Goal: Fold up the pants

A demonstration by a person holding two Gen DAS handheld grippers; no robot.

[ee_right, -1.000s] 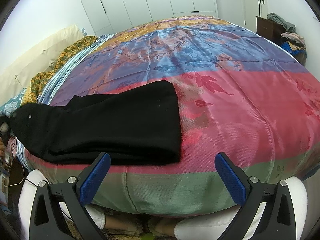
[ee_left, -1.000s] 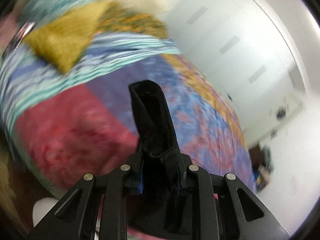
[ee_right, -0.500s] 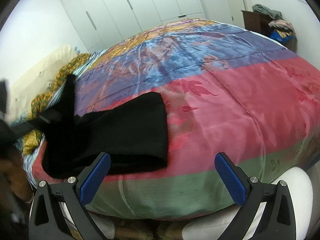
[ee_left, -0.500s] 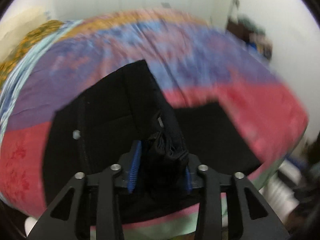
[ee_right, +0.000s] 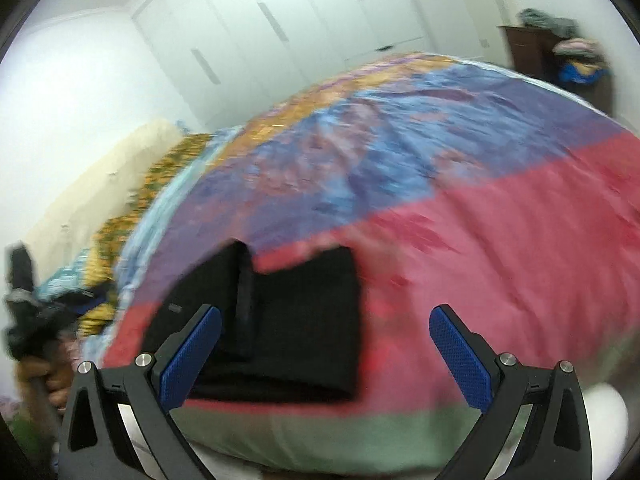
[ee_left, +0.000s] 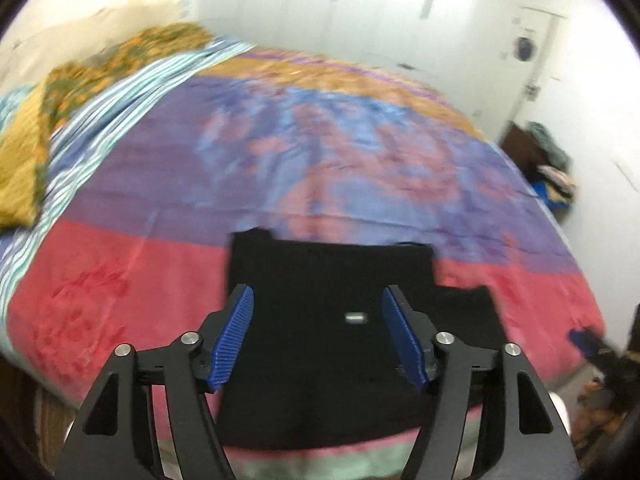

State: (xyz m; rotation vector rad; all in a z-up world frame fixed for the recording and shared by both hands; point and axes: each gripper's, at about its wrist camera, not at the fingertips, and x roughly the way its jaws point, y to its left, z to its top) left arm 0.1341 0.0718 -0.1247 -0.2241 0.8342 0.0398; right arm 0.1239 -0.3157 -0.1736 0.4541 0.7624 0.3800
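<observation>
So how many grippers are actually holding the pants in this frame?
0. The left gripper is open above the folded black pants, with nothing between its pads. The right gripper is open too, near the bed's edge, right of the pants' top fold.

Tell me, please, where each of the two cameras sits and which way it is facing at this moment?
Left wrist: sits on the left tool, looks along its open blue-padded fingers across the folded black fabric pants towards white wardrobes.
Right wrist: sits on the right tool, open, looks over the pants from their right; the person's other hand shows at far left.
Shared: pants, multicoloured satin bedspread, wardrobes, dark wooden cabinet.
</observation>
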